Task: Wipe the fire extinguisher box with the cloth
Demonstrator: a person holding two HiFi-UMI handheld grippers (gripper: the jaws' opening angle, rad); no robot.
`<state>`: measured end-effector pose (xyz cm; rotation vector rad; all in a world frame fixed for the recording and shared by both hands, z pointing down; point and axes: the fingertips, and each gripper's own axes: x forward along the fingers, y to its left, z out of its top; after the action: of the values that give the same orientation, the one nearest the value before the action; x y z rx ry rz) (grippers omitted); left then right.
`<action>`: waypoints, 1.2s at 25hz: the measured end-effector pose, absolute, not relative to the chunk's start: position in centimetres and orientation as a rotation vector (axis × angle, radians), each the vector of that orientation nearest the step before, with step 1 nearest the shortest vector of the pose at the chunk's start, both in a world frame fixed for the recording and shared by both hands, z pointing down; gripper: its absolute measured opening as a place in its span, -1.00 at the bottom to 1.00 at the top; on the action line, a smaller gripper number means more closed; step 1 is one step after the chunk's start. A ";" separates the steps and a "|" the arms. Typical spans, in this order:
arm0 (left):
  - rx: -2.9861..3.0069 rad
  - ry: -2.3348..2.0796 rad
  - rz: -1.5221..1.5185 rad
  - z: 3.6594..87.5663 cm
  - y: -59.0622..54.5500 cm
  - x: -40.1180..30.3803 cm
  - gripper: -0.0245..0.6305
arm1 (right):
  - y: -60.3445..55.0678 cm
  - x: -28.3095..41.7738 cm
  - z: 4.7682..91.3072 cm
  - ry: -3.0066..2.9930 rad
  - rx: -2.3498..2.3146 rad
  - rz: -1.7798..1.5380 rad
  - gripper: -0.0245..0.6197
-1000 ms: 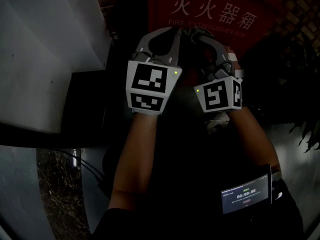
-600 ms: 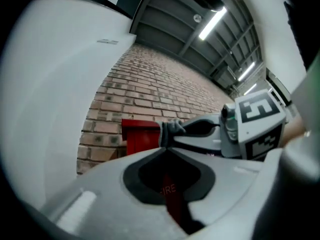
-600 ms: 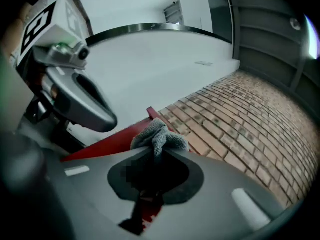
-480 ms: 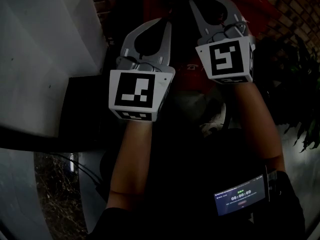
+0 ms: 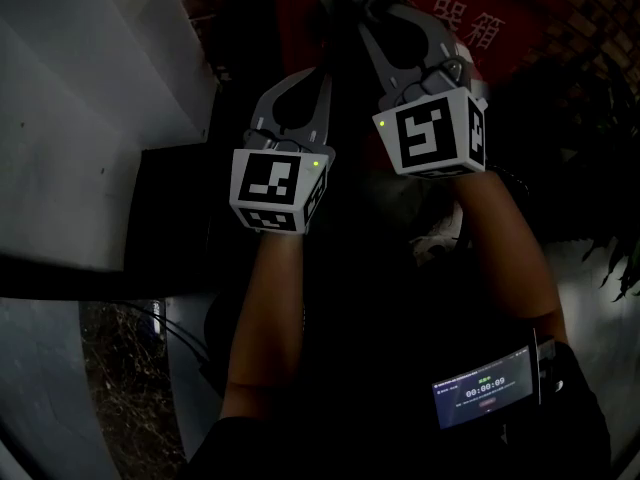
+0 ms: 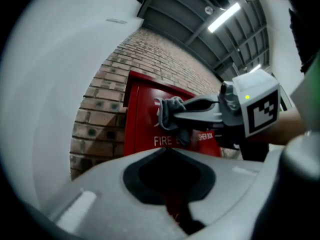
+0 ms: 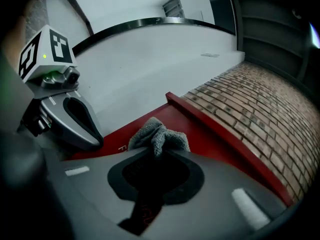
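Observation:
The red fire extinguisher box (image 5: 290, 28) stands against a brick wall, with white lettering on its front. My right gripper (image 5: 345, 8) is shut on a grey cloth (image 5: 330, 13) and holds it against the upper front of the box. In the right gripper view the bunched cloth (image 7: 157, 134) sticks out past the jaw tips of the right gripper (image 7: 157, 151) onto the red box (image 7: 210, 134). My left gripper (image 5: 325, 73) hangs lower and to the left, shut on nothing. In the left gripper view the left gripper (image 6: 167, 150) faces the box (image 6: 145, 119), with the cloth (image 6: 172, 111) ahead.
A white curved wall (image 5: 80, 118) rises at the left, with a dark ledge (image 5: 175, 198) beneath it. Brick wall (image 5: 600, 8) and plant leaves (image 5: 610, 258) lie to the right. A small lit screen (image 5: 485, 388) is strapped to the right forearm. Cables (image 5: 170, 333) run along the floor.
The right gripper has carried the cloth up the box front and a little left. The left gripper has dropped back below it, still shut.

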<state>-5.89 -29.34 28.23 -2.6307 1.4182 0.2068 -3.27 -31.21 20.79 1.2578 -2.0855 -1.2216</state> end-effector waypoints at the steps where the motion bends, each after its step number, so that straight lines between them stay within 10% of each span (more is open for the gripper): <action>1: -2.633 1.427 0.190 29.0 -29.5 -5.8 -0.92 | -31.2 -3.2 21.9 -2.088 1.245 -1.209 -0.83; 30: -2.777 1.555 -0.167 43.9 -31.9 -4.3 -0.92 | -31.3 -4.4 44.3 -2.141 0.983 -1.006 -0.83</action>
<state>-4.29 -31.91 43.85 -2.7770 1.5555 -0.1675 -4.42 -31.32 44.33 0.9828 -2.1414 -1.0055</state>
